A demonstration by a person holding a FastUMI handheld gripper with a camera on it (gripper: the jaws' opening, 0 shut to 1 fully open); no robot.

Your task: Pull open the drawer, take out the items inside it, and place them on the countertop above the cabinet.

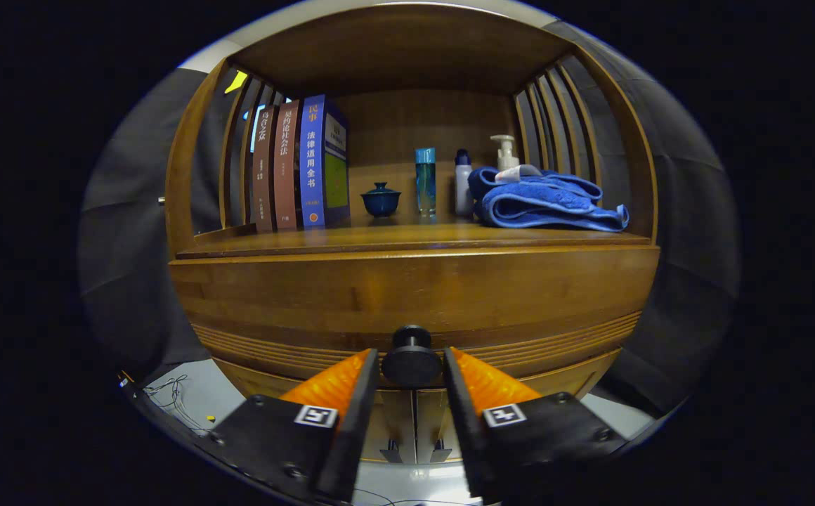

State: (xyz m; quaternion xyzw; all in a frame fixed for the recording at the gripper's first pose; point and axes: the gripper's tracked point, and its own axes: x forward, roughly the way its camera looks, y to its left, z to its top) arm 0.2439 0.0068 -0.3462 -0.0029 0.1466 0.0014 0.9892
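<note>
Step one: drawer (414, 295) looks shut, items inside hidden. Gripper (412, 362) narrowly open, fingers flanking black knob (411, 360), seemingly touching; firm clamp unclear tbh. Next probably squeeze, straight pull back. Countertop (379, 239) above, beyond fingers.

Ahead of me, a blue folded towel (551, 204) serves as landmark. Just behind it stands a white pump bottle (505, 152). Beside the towel, toward the books, stands a small white bottle with a dark cap (463, 184), then a tall clear blue bottle (425, 180). Farther along sits a dark blue lidded cup (381, 199). Farthest from the towel, three upright books (301, 165) lean slightly; a fourth may stand behind them, though I cannot tell.
</note>
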